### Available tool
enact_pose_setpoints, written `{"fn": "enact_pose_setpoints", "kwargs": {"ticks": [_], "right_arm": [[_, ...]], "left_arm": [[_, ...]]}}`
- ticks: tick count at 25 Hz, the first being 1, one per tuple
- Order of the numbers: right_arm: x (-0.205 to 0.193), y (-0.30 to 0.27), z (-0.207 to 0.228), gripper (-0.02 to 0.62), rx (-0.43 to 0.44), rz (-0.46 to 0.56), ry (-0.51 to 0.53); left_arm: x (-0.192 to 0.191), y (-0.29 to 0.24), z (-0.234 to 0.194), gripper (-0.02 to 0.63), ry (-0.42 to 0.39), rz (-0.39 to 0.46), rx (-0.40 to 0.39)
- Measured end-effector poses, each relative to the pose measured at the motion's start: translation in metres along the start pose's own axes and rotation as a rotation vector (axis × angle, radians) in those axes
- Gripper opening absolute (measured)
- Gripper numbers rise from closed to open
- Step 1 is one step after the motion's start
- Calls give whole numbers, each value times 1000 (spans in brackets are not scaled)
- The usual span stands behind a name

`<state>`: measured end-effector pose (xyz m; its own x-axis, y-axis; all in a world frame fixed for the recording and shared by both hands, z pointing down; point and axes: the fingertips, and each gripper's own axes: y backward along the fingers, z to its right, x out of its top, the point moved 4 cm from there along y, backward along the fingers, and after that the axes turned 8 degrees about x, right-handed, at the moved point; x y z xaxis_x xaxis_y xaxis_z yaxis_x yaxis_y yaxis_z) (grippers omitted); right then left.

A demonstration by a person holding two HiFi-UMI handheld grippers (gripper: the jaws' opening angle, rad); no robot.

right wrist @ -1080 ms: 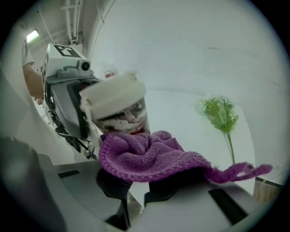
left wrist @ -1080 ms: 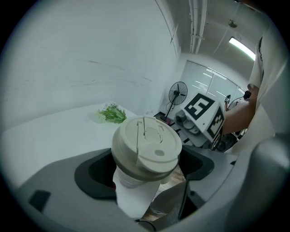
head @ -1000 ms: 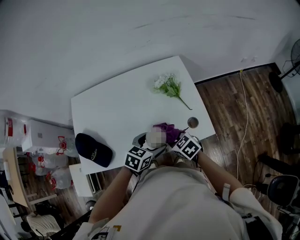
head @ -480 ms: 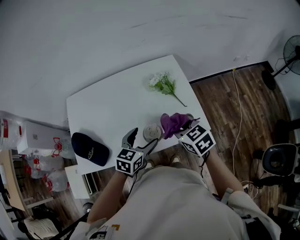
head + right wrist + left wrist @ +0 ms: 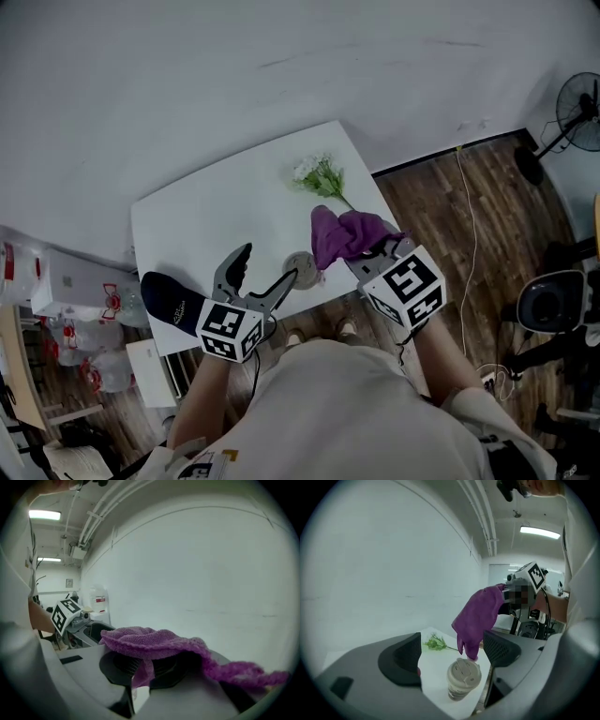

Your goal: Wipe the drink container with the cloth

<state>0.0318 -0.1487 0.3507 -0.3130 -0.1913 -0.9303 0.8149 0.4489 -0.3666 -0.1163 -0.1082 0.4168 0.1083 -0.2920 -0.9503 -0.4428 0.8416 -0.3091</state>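
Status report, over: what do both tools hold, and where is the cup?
Left tool open, empty. Right tool shut on purple cloth. Cup upright on table, cloth hanging close over it; contact unclear. Flowers and cap lie aside.

On table [image 5: 211,216]: cup [image 5: 301,270] at near edge, cap [image 5: 169,298] left, flowers [image 5: 320,174] behind

Dim, cool, even lighting; long white ceiling strip lamps [image 5: 539,532] glare. Gripper views show fisheye bending and black corners; the nearest surfaces seem slightly soft.
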Motion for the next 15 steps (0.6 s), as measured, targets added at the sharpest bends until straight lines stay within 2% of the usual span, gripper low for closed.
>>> {"fn": "enact_pose_setpoints", "kwargs": {"ticks": [2, 6, 9, 12, 13, 15], "right_arm": [[21, 7, -6, 52, -24, 21, 80], [58, 21, -14, 52, -26, 99, 159], [82, 37, -16, 52, -34, 173, 170], [105, 53, -19, 52, -39, 249, 170], [109, 58, -19, 52, -42, 260, 163], [118, 69, -20, 52, -43, 296, 141]], "left_arm": [[25, 6, 1, 426, -70, 43, 10], [74, 20, 0, 395, -127, 153, 46], [106, 34, -6, 236, -168, 218, 124], [127, 47, -15, 162, -195, 234, 212], [133, 52, -18, 110, -200, 240, 230], [144, 61, -22, 76, -199, 257, 248]]}}
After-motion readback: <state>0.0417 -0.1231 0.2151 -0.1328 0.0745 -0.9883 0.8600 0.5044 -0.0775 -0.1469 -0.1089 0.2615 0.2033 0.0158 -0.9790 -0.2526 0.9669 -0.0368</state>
